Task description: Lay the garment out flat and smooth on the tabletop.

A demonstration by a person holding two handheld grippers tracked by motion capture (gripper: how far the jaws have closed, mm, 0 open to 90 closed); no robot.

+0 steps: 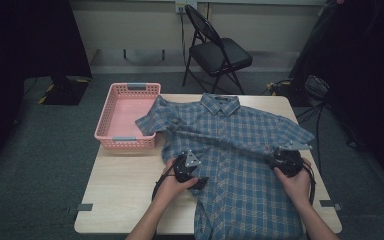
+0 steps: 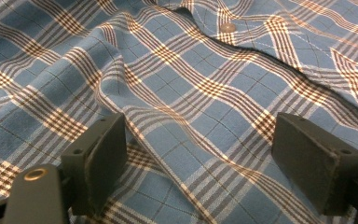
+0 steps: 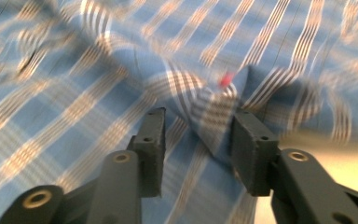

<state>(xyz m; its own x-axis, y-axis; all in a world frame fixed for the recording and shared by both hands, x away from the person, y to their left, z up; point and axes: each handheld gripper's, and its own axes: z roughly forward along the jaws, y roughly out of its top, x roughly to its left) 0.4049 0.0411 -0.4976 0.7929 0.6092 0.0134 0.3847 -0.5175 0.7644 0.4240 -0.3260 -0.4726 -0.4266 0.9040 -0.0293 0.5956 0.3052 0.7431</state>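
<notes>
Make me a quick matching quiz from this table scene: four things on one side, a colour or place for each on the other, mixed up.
1 shirt
2 basket
3 chair
4 left gripper

a pink, at the table's left
b black, behind the table
c blue plaid, spread on the table
d at the shirt's left edge

Pairs: 1-c, 2-a, 3-b, 4-d

A black folding chair stands at top centre against a pale wall; grey carpet surrounds the dim room's wooden table.
</notes>
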